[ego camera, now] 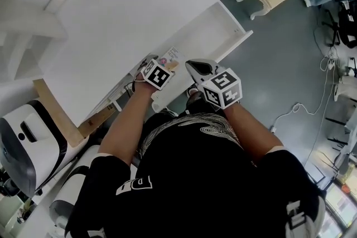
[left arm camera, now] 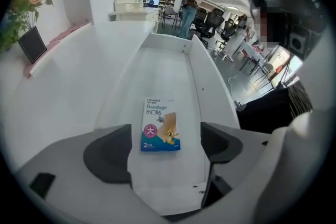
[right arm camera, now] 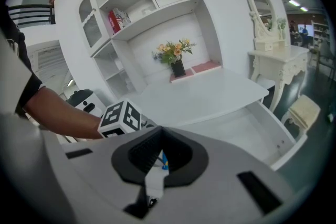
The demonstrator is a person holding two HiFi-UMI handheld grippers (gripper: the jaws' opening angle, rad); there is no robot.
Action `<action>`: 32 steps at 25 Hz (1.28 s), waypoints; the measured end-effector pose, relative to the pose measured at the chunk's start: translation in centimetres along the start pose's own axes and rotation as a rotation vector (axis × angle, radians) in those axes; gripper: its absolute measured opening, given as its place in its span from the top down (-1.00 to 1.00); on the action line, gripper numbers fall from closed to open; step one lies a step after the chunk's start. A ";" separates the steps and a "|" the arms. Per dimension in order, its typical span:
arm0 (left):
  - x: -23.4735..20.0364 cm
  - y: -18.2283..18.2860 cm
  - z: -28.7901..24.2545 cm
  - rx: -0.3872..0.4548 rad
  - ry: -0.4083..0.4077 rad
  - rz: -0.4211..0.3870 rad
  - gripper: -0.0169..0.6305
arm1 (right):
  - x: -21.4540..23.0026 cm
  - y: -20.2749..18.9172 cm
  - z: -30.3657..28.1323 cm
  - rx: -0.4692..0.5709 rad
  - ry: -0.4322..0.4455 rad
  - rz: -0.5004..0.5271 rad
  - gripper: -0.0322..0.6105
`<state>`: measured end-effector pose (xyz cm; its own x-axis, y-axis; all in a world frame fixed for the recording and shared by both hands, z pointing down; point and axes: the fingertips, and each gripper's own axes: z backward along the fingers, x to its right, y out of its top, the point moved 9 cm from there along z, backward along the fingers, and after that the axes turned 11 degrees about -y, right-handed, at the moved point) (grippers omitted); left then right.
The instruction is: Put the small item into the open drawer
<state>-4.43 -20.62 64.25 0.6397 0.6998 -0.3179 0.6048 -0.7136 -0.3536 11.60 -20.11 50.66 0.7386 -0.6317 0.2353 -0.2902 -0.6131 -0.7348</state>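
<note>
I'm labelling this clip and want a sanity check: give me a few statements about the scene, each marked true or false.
1. The bandage box lies flat on the floor of the open drawer. True.
2. The left gripper has its fingers clamped on the bandage box. False: its fingers stand apart, and the box lies free on the drawer floor just beyond them.
3. The right gripper has its fingers together. True.
4. The flowers stand inside the drawer. False: they stand at the back of the desk top, against the wall.
</note>
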 end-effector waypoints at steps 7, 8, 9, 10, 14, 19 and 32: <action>0.9 -2.0 3.2 0.107 0.024 -0.006 0.46 | -2.6 0.3 0.3 0.018 -0.008 0.020 0.87; 0.9 -2.1 3.7 0.130 0.030 -0.001 0.57 | -3.0 0.3 0.4 0.021 -0.009 0.023 0.87; 1.0 -2.2 4.3 0.158 0.033 0.008 0.72 | -3.3 0.4 0.4 0.024 -0.009 0.027 0.87; 1.1 -2.2 5.1 0.192 0.030 0.023 0.86 | -3.7 0.5 0.5 0.026 -0.008 0.030 0.87; 2.0 -2.4 8.8 0.369 -0.041 0.124 0.90 | -5.0 0.7 0.9 0.033 0.000 0.032 0.87; 3.2 -4.4 14.2 0.509 -0.019 0.129 0.90 | -7.6 1.3 0.7 0.056 0.001 0.055 0.87; 8.0 -11.1 22.5 0.638 0.009 0.143 0.90 | -15.9 1.1 3.1 0.119 0.022 0.078 0.87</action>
<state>-16.64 -6.34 45.85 0.6986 0.5973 -0.3940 0.1149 -0.6372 -0.7621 1.47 -9.25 44.16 0.7030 -0.6861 0.1872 -0.2714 -0.5021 -0.8211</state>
